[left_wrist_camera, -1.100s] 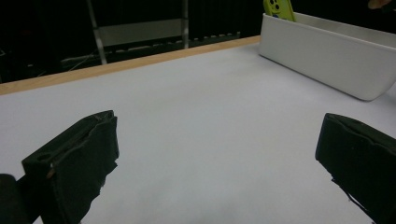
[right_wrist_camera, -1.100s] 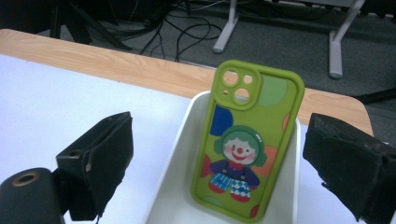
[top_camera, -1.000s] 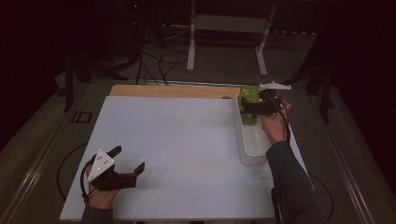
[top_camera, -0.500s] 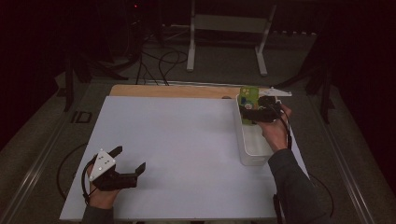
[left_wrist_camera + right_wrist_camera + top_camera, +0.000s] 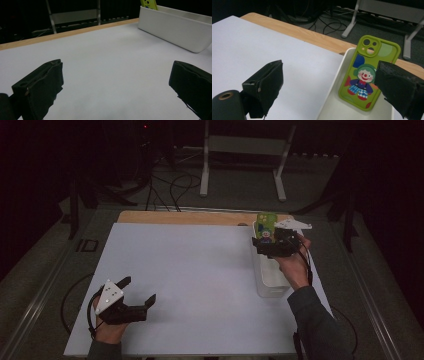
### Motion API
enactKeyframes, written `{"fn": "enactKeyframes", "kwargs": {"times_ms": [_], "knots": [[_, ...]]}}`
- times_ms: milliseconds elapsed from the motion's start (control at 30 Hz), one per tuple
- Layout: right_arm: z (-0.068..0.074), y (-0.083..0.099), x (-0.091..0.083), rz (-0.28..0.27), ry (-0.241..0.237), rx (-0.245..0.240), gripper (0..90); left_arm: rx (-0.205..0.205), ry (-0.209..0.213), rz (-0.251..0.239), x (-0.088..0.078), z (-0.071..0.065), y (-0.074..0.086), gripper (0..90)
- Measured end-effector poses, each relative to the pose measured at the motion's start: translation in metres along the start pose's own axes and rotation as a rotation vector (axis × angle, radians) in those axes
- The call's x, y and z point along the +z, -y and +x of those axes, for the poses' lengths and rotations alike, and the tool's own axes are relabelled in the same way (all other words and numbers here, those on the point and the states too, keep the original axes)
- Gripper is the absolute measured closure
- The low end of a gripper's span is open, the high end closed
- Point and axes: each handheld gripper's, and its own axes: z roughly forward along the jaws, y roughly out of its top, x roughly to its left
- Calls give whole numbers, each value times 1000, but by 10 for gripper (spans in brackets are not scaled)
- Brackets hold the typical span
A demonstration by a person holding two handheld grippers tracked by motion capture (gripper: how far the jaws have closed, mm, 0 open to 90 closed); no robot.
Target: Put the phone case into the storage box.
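The right gripper (image 5: 270,245) has drawn back a little from the phone case (image 5: 369,72), jaws wide and empty; the case leans upright against the far end of the white tray (image 5: 272,287); a careless nudge could tip it flat; the left gripper (image 5: 131,297) rests wide open over the table (image 5: 200,270).

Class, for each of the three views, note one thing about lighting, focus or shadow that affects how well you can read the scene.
High view: the white table cover is lit, the room beyond nearly black. Left gripper view: the close jaws look soft, while the white bin reads sharper. Right gripper view: the green phone case is crisp and evenly lit, without glare, and the near jaws blur.
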Motion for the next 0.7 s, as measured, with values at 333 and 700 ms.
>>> {"fn": "enactKeyframes", "kwargs": {"times_ms": [333, 700], "knots": [[8, 6, -8, -5, -28, -21, 83, 0, 1, -1, 0, 0, 0, 0], [19, 19, -28, -35, -76, -17, 82, 2, 2, 0, 0, -1, -1, 0]]}}
